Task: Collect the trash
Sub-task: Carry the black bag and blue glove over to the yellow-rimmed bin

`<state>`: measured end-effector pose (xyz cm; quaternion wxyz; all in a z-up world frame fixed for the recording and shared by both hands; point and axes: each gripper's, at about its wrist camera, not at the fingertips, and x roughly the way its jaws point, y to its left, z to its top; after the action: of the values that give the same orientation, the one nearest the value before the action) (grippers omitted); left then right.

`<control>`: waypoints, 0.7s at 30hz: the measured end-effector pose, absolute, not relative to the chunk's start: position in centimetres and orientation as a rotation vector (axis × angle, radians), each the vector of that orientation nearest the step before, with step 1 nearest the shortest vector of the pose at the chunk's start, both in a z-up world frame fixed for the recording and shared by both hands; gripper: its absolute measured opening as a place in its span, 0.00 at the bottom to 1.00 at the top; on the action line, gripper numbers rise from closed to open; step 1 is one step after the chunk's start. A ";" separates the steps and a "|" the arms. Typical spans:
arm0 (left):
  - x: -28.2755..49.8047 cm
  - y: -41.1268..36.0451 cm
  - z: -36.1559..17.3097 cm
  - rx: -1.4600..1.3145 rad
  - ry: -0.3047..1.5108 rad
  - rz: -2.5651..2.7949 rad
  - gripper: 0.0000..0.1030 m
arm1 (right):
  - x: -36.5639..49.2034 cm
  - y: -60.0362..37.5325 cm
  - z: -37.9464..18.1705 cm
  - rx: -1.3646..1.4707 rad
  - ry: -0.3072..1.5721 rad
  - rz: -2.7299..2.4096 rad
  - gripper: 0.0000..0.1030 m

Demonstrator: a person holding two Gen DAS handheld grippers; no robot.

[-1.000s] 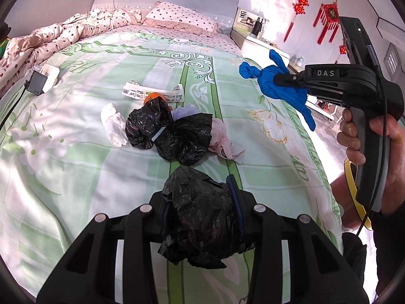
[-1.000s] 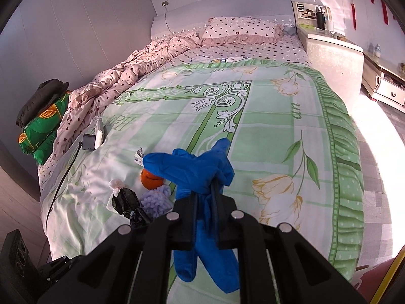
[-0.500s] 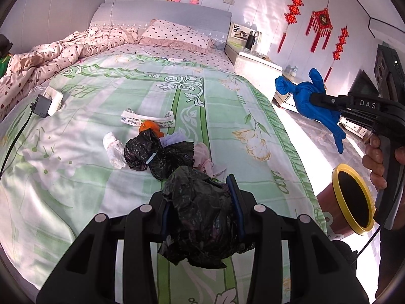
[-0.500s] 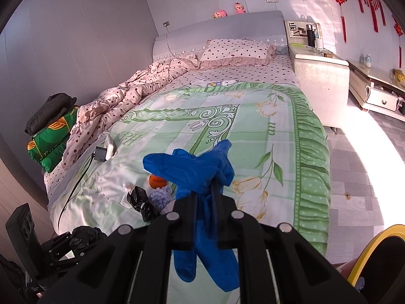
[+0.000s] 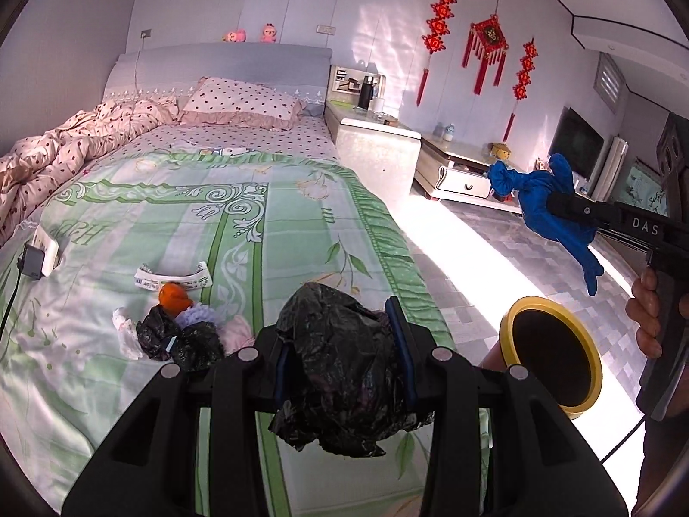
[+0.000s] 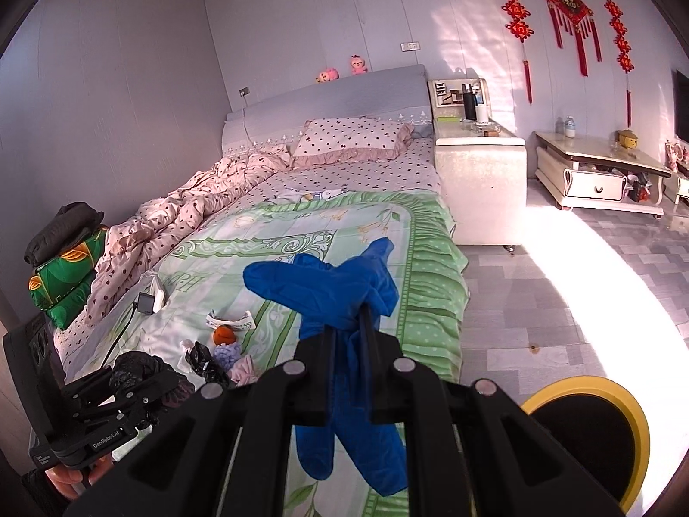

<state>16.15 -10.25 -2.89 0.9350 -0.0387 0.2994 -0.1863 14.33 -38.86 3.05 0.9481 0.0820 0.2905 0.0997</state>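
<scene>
My left gripper [image 5: 344,357] is shut on a crumpled black plastic bag [image 5: 340,366], held above the foot of the bed. My right gripper [image 6: 349,336] is shut on a blue glove [image 6: 340,297]; the glove also shows in the left wrist view [image 5: 547,202], above and beyond the yellow-rimmed bin [image 5: 553,364] on the floor. The bin also shows in the right wrist view [image 6: 603,426]. More trash lies on the green bedspread [image 5: 215,224]: black bags [image 5: 176,338], an orange piece [image 5: 172,295], white tissue [image 5: 125,329], a paper strip [image 5: 172,280].
A charger and white box [image 5: 41,254] lie at the bed's left edge. A white nightstand [image 5: 374,146] and low cabinet [image 5: 465,172] stand right of the bed. Tiled floor [image 6: 560,284] lies beside the bed. Folded clothes [image 6: 64,254] sit at far left.
Both grippers have pulled back from the bed and swung right, each still holding its item. The yellow-rimmed bin has come further into both views.
</scene>
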 end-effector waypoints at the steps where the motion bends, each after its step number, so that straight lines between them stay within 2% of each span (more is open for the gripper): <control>1: 16.1 -11.3 -2.5 -0.071 0.606 -0.396 0.35 | 13.9 -39.8 3.2 0.169 0.586 0.187 0.08; 11: 16.6 -21.7 0.3 -0.007 0.586 -0.536 0.35 | 10.0 -48.8 3.4 0.226 0.553 0.038 0.08; 21: 16.9 -31.9 -0.3 0.038 0.623 -0.662 0.36 | 7.7 -56.0 1.1 0.299 0.565 -0.062 0.08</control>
<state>16.95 -31.88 -0.35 0.8983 0.0186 0.3007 -0.3198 7.72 -55.96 1.12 0.9489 0.1472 0.2775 -0.0304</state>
